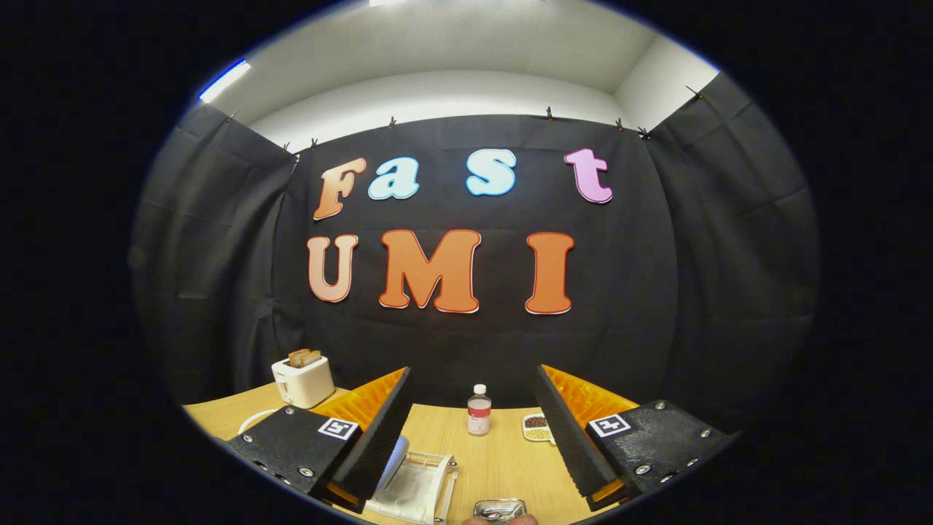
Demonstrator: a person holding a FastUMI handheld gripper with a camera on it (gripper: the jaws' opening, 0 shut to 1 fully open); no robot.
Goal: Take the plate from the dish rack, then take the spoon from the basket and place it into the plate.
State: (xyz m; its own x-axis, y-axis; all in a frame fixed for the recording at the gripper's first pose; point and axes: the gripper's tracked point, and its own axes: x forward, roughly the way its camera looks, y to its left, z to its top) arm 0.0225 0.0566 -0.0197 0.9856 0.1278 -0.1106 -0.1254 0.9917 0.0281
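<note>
My gripper (474, 430) is open, its two black ribbed fingers (379, 430) spread wide above the wooden table (503, 452), with nothing between them. Just inside the left finger a pale plate (396, 459) stands on edge in a clear dish rack (419, 487); the finger hides part of it. Low between the fingers, nearest to me, sits a small metal basket (500, 508). What it holds is too cut off to make out.
Beyond the left finger a white toaster (302, 380) with toast in it stands at the back of the table. A small bottle (479, 410) with a red label stands between the fingertips, further off. A little divided dish (537, 427) lies beside the right finger.
</note>
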